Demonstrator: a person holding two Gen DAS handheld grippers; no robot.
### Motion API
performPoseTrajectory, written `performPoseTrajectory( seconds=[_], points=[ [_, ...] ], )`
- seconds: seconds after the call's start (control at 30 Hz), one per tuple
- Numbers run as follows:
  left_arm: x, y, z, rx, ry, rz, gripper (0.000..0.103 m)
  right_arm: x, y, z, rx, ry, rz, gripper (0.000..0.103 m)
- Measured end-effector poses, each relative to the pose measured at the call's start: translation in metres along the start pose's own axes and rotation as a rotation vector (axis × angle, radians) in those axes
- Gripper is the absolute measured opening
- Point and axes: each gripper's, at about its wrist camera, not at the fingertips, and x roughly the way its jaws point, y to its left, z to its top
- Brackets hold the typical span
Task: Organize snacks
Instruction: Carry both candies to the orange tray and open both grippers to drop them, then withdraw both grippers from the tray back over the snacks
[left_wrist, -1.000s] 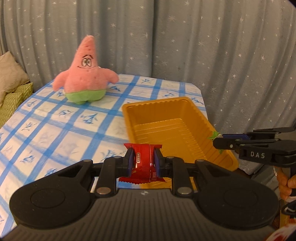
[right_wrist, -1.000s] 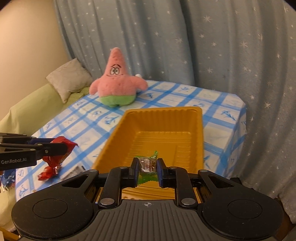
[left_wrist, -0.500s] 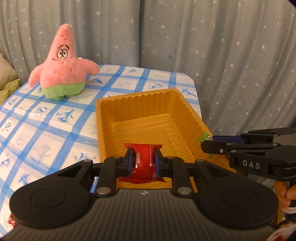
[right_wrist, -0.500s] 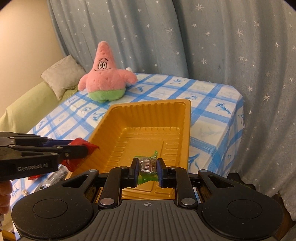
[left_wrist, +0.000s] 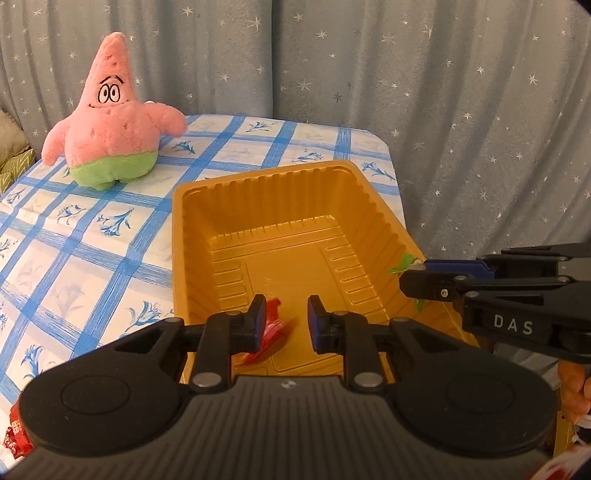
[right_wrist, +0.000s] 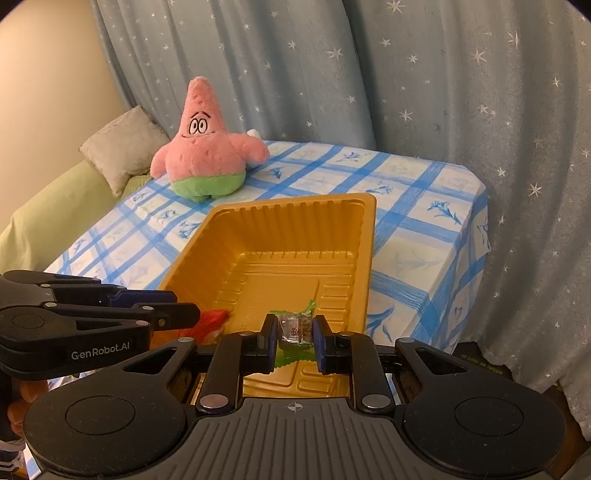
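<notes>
An orange plastic tray (left_wrist: 280, 192) (right_wrist: 306, 221) sits on the blue-checked table. My left gripper (left_wrist: 283, 321) is open above the tray's near end; a red snack packet (left_wrist: 271, 323) falls blurred between its jaws, also showing in the right wrist view (right_wrist: 210, 321). My right gripper (right_wrist: 295, 334) is shut on a clear and green wrapped candy (right_wrist: 294, 326), held over the tray's near right side. It shows in the left wrist view at the tray's right rim (left_wrist: 412, 275).
A pink starfish plush (left_wrist: 110, 140) (right_wrist: 207, 151) stands at the table's far left. Another red packet (left_wrist: 14, 437) lies at the near left edge. A star-patterned curtain hangs behind; a pillow (right_wrist: 122, 147) and a green sofa are at left.
Both grippers moved in over the tray. My left gripper opened and let go of the red packet, which drops into the tray. The right gripper still holds the candy.
</notes>
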Motion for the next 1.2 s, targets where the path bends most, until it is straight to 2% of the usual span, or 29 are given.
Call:
performPoseTrajectory(
  seconds=[0.47,0.63,0.73,0.8,0.97,1.2],
  points=[
    [-0.019,0.013,0.0,-0.04,-0.031,0.039,0.022,0.009,0.009,0.008,-0.026,-0.003,0.024,0.021],
    [-0.032,0.017,-0.002,-0.051,-0.05,0.058,0.03,0.012,0.009,0.013,0.0,-0.017,0.034,0.023],
    [-0.039,0.019,-0.004,-0.062,-0.055,0.062,0.03,0.011,0.005,0.015,0.035,-0.014,0.062,0.036],
    [-0.045,0.021,-0.007,-0.07,-0.056,0.066,0.033,0.007,0.005,0.015,0.039,-0.023,0.058,0.05],
    [-0.063,0.025,-0.019,-0.093,-0.059,0.08,0.034,-0.006,0.006,0.011,0.045,-0.038,0.066,0.057],
    [-0.098,0.032,-0.042,-0.129,-0.075,0.097,0.035,-0.028,0.009,-0.006,0.058,-0.04,0.093,0.06]
  ],
)
